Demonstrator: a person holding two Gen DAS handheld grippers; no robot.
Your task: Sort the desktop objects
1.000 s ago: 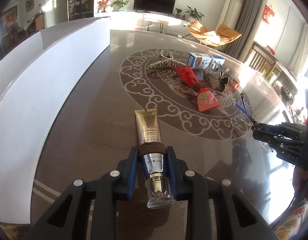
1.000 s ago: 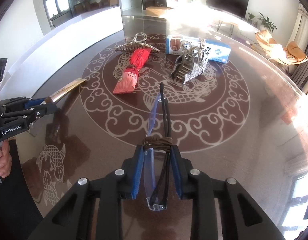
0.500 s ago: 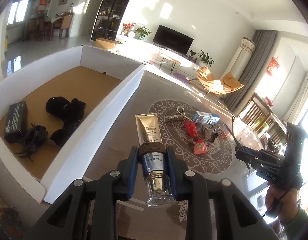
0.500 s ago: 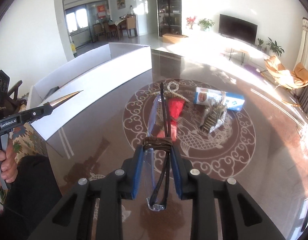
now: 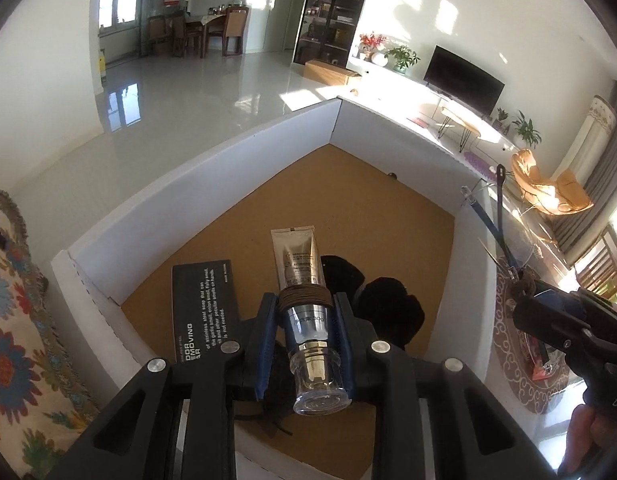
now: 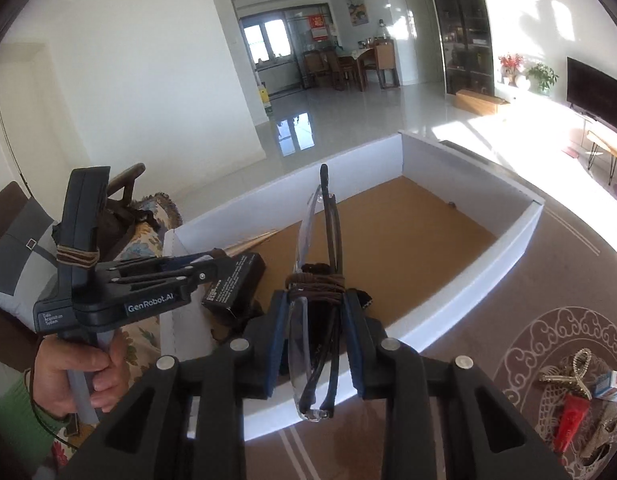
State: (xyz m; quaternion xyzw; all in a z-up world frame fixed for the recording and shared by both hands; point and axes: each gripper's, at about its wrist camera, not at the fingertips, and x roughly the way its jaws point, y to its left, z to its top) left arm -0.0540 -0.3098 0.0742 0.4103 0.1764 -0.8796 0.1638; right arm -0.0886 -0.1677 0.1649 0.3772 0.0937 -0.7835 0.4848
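both loads over the box, release not yet made

the left tongs (image 5: 306, 344) pinch a gold tube (image 5: 298, 258) by its cap end, its tail pointing ahead and down into the white box (image 5: 212, 156); under and beside it lie a black carton (image 5: 206, 312) and dark soft items (image 5: 388, 308). the right tongs (image 6: 314, 340) pinch folded glasses (image 6: 316, 280) just above the near box wall, close beside the left tongs. risks, as i judge them: the glasses catching the wall or dropping hard on the carton, the two tongs bumping, or the tube landing on the lenses if both let go together.
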